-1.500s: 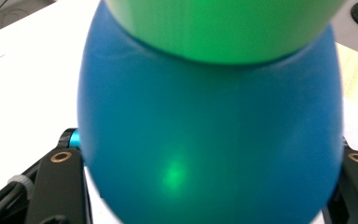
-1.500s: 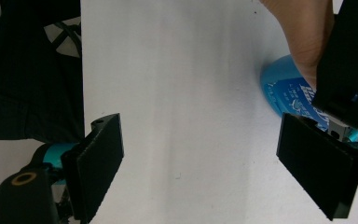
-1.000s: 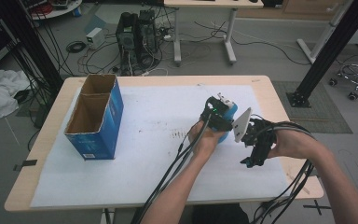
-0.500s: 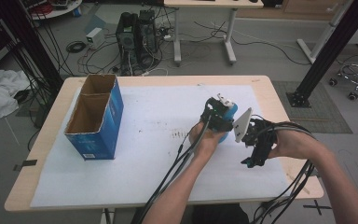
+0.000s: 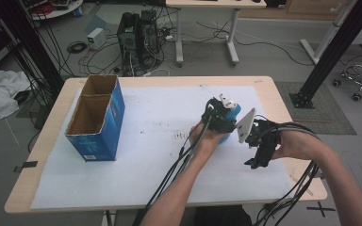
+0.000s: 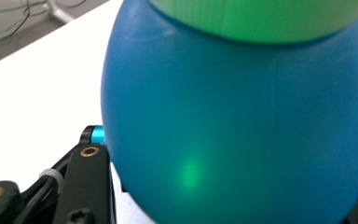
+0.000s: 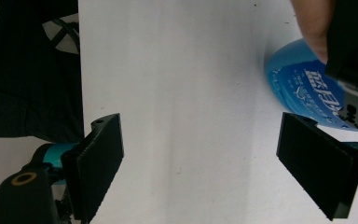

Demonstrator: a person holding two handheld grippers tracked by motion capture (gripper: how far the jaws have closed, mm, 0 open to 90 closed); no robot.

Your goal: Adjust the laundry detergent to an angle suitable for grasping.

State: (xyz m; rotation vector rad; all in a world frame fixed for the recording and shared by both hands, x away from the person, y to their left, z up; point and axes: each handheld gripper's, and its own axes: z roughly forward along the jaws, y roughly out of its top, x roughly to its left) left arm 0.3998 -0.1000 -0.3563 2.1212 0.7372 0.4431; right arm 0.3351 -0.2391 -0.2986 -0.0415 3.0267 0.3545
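Left tongs (image 5: 225, 123) clamped on the blue bottle (image 6: 242, 126) with its green cap (image 6: 261, 16), bottle between the pads on the white tabletop (image 5: 146, 160), right tongs (image 7: 200, 163) spread wide, nothing between them, bottle just beside.

Camera layout: one fixed overhead view, two gripper-mounted views.

The high view looks forward and down from the person's side, covering the whole table (image 5: 52, 141) and the floor beyond. The left gripper view looks along its jaws, pressed close against the blue bottle (image 6: 237, 135). The right gripper view faces down onto the tabletop at close range; the same bottle (image 7: 298, 88) enters at its right edge.
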